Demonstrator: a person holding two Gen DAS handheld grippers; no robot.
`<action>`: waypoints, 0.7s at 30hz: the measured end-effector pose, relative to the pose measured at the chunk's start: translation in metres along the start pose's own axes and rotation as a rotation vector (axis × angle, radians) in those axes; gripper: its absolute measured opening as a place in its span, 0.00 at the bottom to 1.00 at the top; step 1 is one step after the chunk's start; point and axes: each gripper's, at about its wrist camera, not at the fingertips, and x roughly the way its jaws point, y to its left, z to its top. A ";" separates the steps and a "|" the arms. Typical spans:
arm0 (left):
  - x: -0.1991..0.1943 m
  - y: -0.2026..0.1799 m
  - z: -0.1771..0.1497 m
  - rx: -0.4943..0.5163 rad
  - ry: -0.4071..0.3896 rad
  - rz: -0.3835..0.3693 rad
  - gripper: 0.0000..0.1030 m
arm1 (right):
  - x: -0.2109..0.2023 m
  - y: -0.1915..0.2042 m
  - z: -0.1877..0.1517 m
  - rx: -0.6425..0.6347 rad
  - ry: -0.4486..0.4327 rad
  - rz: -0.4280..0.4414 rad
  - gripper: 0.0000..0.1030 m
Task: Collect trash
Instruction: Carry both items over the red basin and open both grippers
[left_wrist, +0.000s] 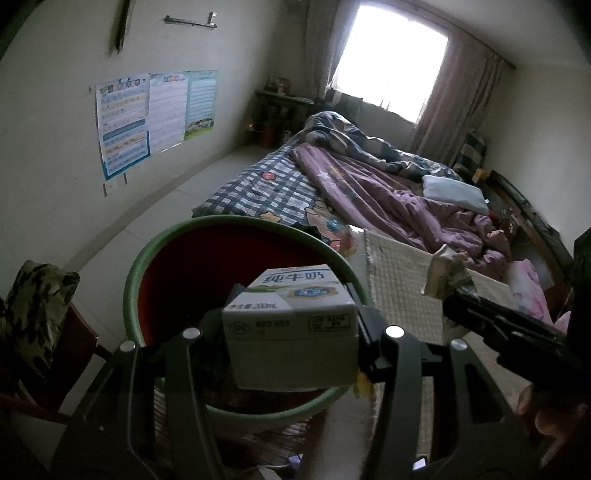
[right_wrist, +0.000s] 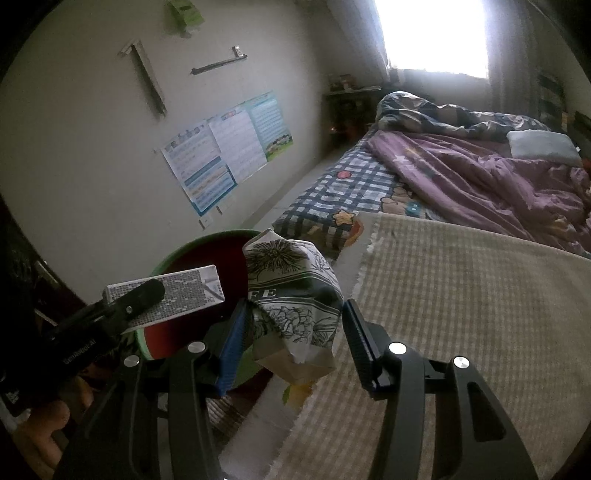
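Observation:
A white milk carton (left_wrist: 291, 325) is clamped between the fingers of my left gripper (left_wrist: 291, 317), which holds it above a round bin (left_wrist: 140, 266) with a green rim and a red inside. The same carton (right_wrist: 173, 291) shows in the right wrist view, over the bin (right_wrist: 207, 254). My right gripper (right_wrist: 291, 325) is shut on a crumpled paper pack (right_wrist: 295, 299) printed with black flowers, just right of the bin. From the left wrist view that pack (left_wrist: 447, 273) hangs at the tip of the right gripper.
A beige checked mat (right_wrist: 461, 295) covers the near end of a bed with a plaid sheet (left_wrist: 266, 188) and a rumpled purple quilt (left_wrist: 388, 199). A chair with a patterned cloth (left_wrist: 33, 306) stands at the left. Posters (left_wrist: 147, 114) hang on the wall.

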 end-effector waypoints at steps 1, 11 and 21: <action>0.001 0.002 0.001 -0.001 0.002 0.002 0.49 | 0.002 0.001 0.001 -0.003 0.002 0.001 0.49; 0.009 0.015 0.002 -0.010 0.016 0.024 0.49 | 0.022 0.017 0.006 -0.031 0.026 0.027 0.49; 0.021 0.029 0.003 -0.021 0.045 0.047 0.49 | 0.042 0.030 0.014 -0.058 0.045 0.050 0.49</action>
